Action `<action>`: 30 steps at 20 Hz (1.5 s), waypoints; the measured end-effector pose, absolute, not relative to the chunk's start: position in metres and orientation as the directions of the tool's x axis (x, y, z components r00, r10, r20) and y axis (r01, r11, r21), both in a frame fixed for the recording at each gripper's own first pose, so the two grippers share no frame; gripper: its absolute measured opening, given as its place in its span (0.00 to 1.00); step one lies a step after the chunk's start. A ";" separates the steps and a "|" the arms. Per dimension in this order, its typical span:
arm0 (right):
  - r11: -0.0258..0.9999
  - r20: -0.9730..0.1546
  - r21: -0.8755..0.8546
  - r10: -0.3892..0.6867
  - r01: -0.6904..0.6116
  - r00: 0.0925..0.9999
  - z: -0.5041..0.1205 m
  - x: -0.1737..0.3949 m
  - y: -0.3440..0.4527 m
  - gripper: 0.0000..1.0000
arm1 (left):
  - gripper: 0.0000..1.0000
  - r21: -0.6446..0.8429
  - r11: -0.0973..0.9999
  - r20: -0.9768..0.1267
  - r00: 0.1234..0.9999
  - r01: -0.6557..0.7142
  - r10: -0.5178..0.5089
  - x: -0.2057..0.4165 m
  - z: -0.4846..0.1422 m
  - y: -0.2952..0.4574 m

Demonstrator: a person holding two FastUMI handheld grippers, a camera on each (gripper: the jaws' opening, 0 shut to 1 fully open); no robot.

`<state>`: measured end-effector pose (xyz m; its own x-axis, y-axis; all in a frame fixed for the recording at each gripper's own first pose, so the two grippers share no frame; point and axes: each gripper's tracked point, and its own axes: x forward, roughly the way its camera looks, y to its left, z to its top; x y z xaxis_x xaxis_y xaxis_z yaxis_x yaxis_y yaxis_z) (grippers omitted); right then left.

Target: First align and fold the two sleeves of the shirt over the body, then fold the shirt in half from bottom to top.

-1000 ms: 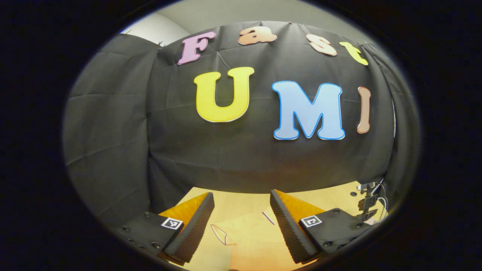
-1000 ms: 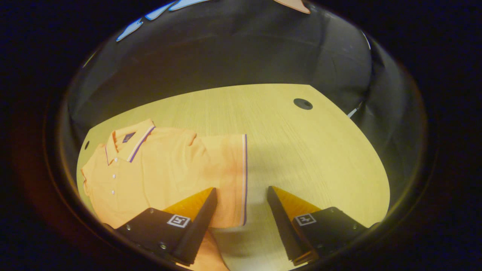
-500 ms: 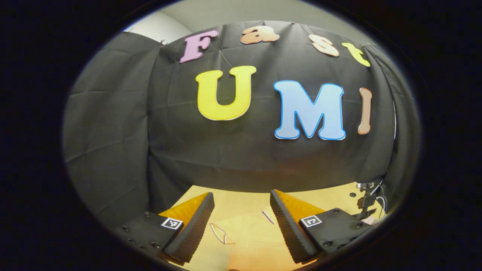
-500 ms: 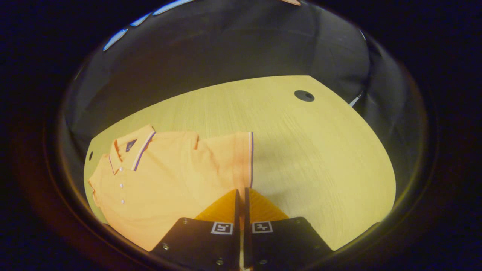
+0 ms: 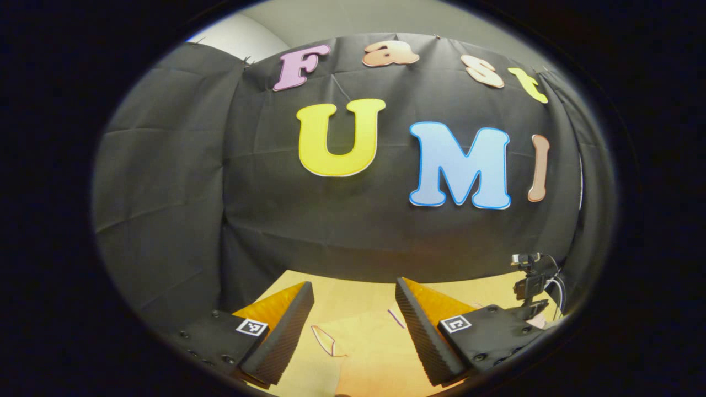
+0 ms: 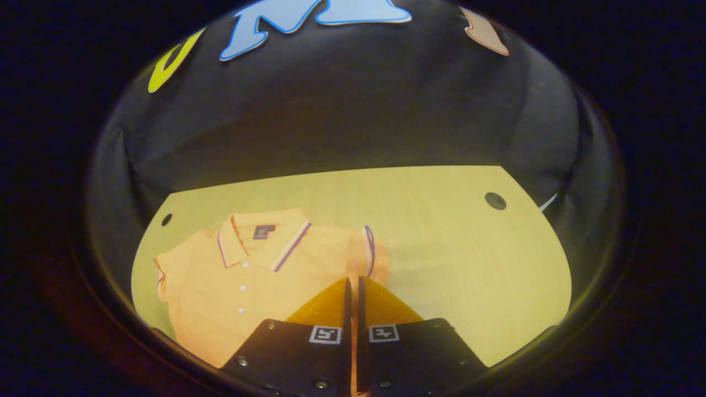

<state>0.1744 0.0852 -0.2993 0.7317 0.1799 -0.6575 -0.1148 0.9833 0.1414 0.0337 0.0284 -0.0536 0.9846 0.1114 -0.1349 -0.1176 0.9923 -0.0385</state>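
A: On the bench (image 6: 452, 248), shirt (image 6: 248, 286) lies at 9 o'clock of the right gripper (image 6: 353, 284), collar toward the far wall. That gripper is pinched onto the sleeve (image 6: 370, 259), cuff raised, looks ready to fold it over the body.

B: Left gripper (image 5: 353, 303)?

A: Spread wide, holding nothing, above fabric, aimed at the wall. Bare bench from 12 to 3 o'clock; hole (image 6: 495, 200) well apart.

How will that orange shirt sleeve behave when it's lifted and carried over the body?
Probably floppy: the sleeve already curls where the right gripper pinches it. Likely light, since the shirt looks thin. It may drag the shoulder across the table.
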 end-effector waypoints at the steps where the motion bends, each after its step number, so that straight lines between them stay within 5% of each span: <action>1: 0.979 -0.656 0.142 0.202 -0.144 0.727 -0.298 0.171 0.101 0.04 | 0.98 -0.037 0.991 -0.135 0.984 -0.125 0.119 0.031 -0.053 0.032; 10: 0.934 -0.736 0.075 0.288 -0.349 0.612 -0.338 0.129 0.188 0.05 | 0.98 -0.033 0.976 -0.152 0.966 -0.214 0.207 -0.001 -0.061 0.081; 14: 0.909 -0.766 0.146 0.354 -0.390 0.537 -0.347 0.112 0.209 0.18 | 0.98 -0.039 0.972 -0.158 0.962 -0.233 0.224 -0.009 -0.064 0.094; 15: 0.908 -0.763 0.142 0.354 -0.395 0.541 -0.344 0.113 0.210 0.25 | 0.98 -0.040 0.972 -0.162 0.961 -0.231 0.222 -0.008 -0.065 0.095; 30: 0.927 -0.687 0.165 0.353 -0.336 0.636 -0.281 0.089 0.181 0.25 | 0.99 -0.056 0.989 -0.277 0.954 -0.136 0.116 0.048 -0.151 0.094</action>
<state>0.0887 0.1812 -0.2807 0.6357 0.3526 -0.6867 -0.3362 0.9272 0.1648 0.0482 0.0945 -0.1508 0.9540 0.1160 -0.2766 -0.1364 0.9891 -0.0559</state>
